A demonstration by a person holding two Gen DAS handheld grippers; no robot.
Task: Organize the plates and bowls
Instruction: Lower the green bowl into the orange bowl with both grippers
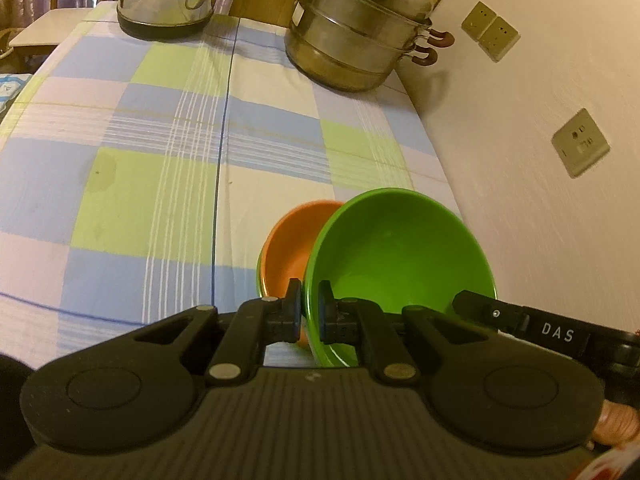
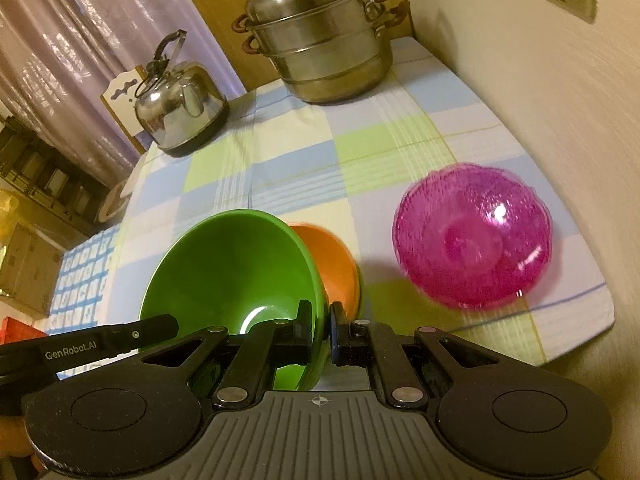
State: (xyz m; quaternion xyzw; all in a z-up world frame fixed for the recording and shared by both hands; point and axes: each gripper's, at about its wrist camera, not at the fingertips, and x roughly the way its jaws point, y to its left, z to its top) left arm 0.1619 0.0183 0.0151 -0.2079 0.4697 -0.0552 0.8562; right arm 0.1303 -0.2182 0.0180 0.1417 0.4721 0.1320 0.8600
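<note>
Setting: checked tablecloth [image 1: 168, 168] in pale blue, lime and white squares is covering a table that is running up against a cream wall [image 1: 540, 220] with beige sockets.
Far left: shiny steel kettle [image 2: 180, 108] with a dark base is sitting at the back of the cloth, lilac curtains hanging behind it.
Back centre: big stacked steel steamer pot [image 2: 324, 48] with brown loop handles is standing well apart from the bowls, close to the wall.
Left gripper: black two-finger left gripper [image 1: 309, 312] is clenching the rim of the glossy green plastic bowl [image 1: 404, 252], one pad outside the wall and one inside.
Green bowl: it is tilting steeply, its opening facing the cameras, and hanging between both tools above the cloth.
Orange bowl: smaller orange bowl [image 1: 294, 244] is showing right behind the green one, seemingly nested in a green-edged bowl; whether the two are touching, I cannot tell.
Right gripper: black right gripper [image 2: 321, 328] is pinching the opposite rim of the same green bowl, jaws squeezed tight on the wall.
Far right: translucent magenta textured bowl [image 2: 472, 240] is resting upright on the cloth near the wall, blurred, apart from the others.
</note>
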